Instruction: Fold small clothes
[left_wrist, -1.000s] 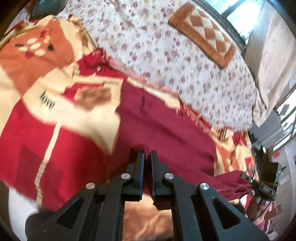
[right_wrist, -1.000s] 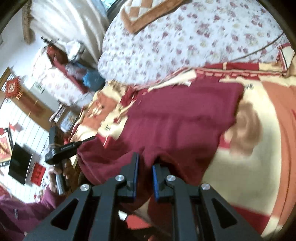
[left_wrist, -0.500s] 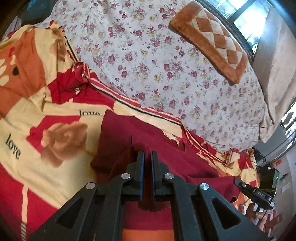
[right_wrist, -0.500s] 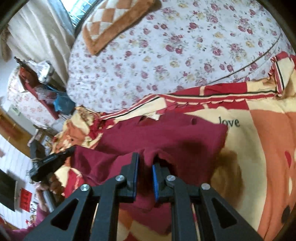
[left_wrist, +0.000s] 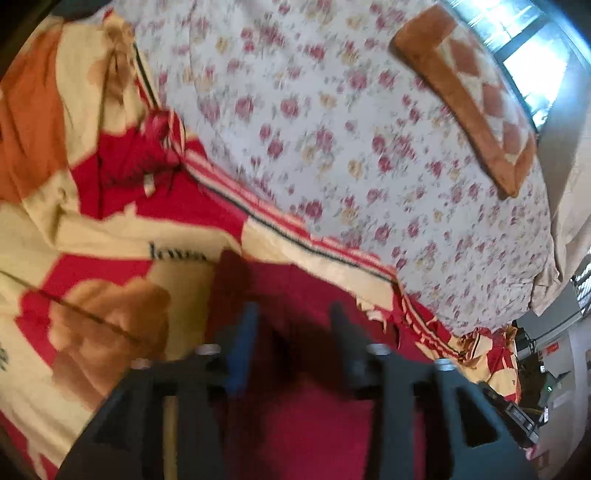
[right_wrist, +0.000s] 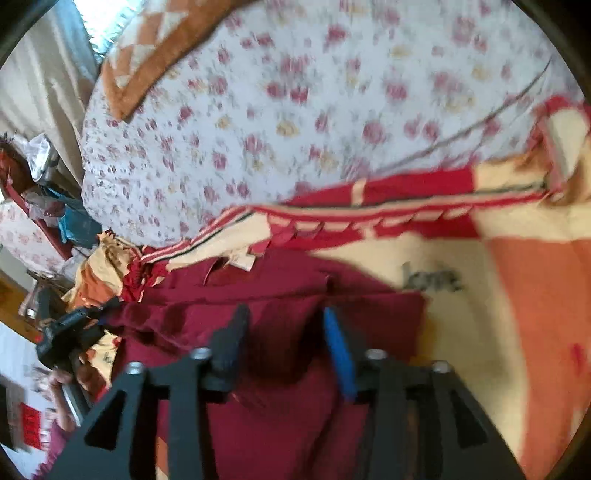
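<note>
Left wrist: left tongs (left_wrist: 291, 325) opening, jaws apart with dark red garment (left_wrist: 303, 417) lying between and under them; pads don't look pressed on cloth, so it reads as released. Garment lies on the red/cream "love" blanket (left_wrist: 110, 236) on the bed, floral sheet (left_wrist: 332, 110) beyond, brown checked cushion (left_wrist: 469, 92) far up by the window. Garment's far edge runs just short of the blanket's striped border. Frame is motion-blurred, so fine creases can't be read.

Right wrist: right tongs (right_wrist: 284, 332) also opening, jaws wide, same garment (right_wrist: 280, 417) between them, not pinched as far as I can tell. Cloth shows stacked layers with a straight folded edge across the far side and a corner toward the orange patch of the blanket (right_wrist: 535, 314). Other gripper and the person's hand (right_wrist: 70, 376) visible at lower left, beside the garment's other end.

Handling, my read: light, soft, limp knit, no stiffness, not fragile. It will sag and drag on the fuzzy blanket and not slide cleanly. Best hold is at an edge or corner, pinching through all layers at both ends so the fold stays aligned; grabbing mid-panel would bunch it. Fold looks partly done; layers are set down, needs another fold or smoothing.
</note>
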